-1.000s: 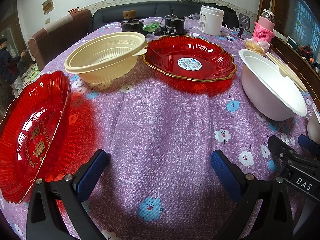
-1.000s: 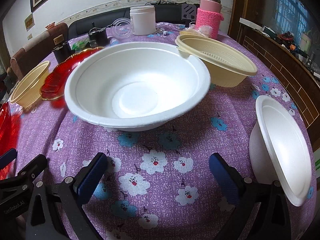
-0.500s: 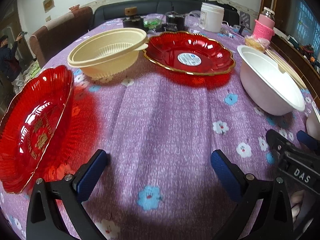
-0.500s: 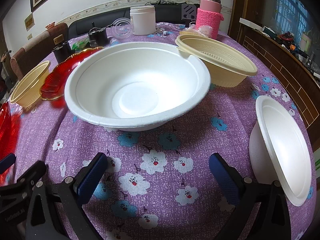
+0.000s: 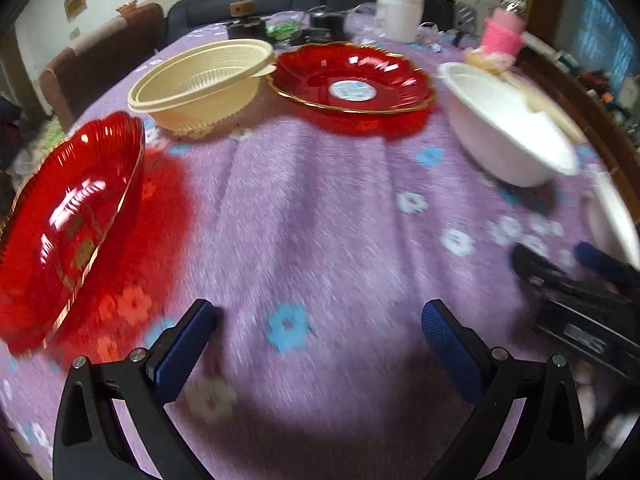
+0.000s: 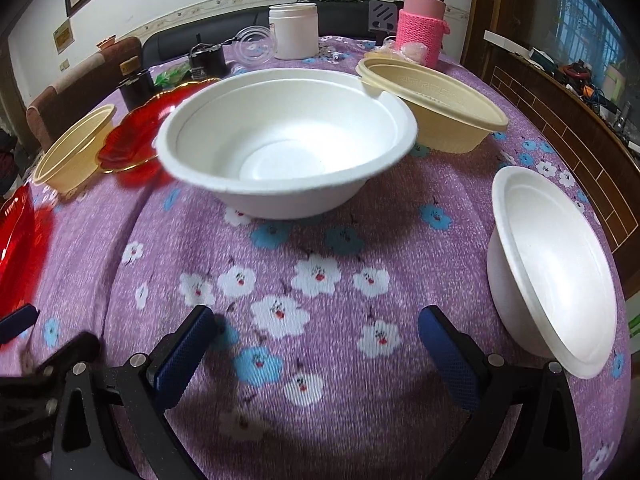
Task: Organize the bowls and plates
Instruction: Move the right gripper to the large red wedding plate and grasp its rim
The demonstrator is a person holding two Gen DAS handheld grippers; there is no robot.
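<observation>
Nothing's stacked yet — the plates and bowls all sit apart on the counter [image 6: 328, 420]. In the right view the big white bowl [image 6: 286, 148] is at 12 o'clock, a cream bowl [image 6: 436, 108] at 1 just behind it, a second white bowl [image 6: 556, 276] at 3. In the left view one red plate [image 5: 68, 224] is at 9, the other red plate [image 5: 352, 80] at 12, with another cream bowl [image 5: 204, 84] at 11. Compared with a second ago, the left view has swung and gone blurry and the plate at 9 sits further in, so I'd guess that's the first pickup. Left claw [image 5: 316, 330] and right claw [image 6: 316, 330] are both spread wide, holding nothing.
</observation>
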